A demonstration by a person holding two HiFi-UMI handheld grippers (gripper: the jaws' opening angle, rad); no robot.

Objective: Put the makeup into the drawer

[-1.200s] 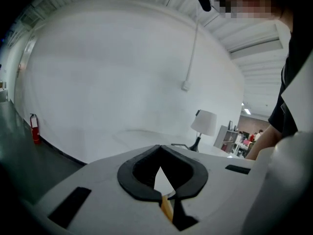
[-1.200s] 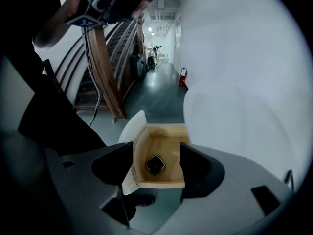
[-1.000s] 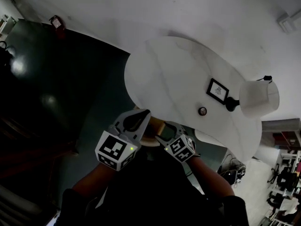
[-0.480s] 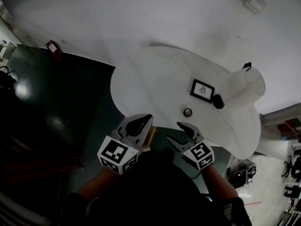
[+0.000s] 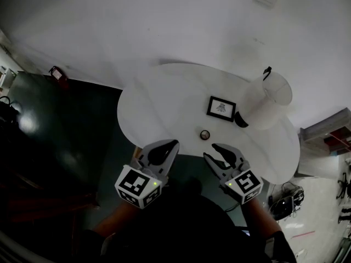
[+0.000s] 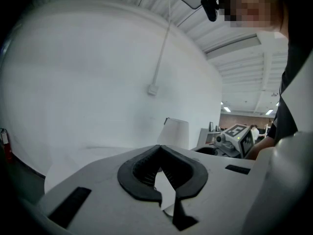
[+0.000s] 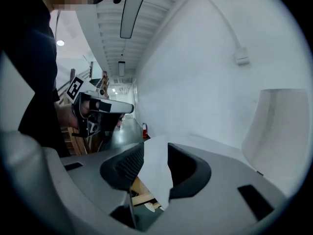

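The small round dark jar (image 5: 204, 134), which I took for the makeup, stood on the white rounded table (image 5: 164, 97) close to its near edge, just beyond both tongs and touching neither. The right tongs (image 5: 209, 150) were about half open and had just been closing, with nothing between the jaws. The left tongs (image 5: 171, 145) were closed tip to tip and held nothing.

The main danger, in my judgement, was in the grasp. The jar was low and small and the table top looked smooth. Half-closed jaws could arrive too narrow, strike the rim and push the jar to the far side, toward the black-framed picture (image 5: 221, 108) and the white lamp shade (image 5: 266, 98). A jaw coming too low could also scrape the table. A weak hold on such a round thing could then let it slip on the way to the drawer.

The drawer itself was hard to find. In the head view the person's dark body and both tongs covered the near edge of the table. The right gripper view showed only some pale wooden strips (image 7: 139, 199) under that edge. I could not tell whether they belonged to the drawer, or whether it was open. The light was dim, so the jar's lid and material were not clear.
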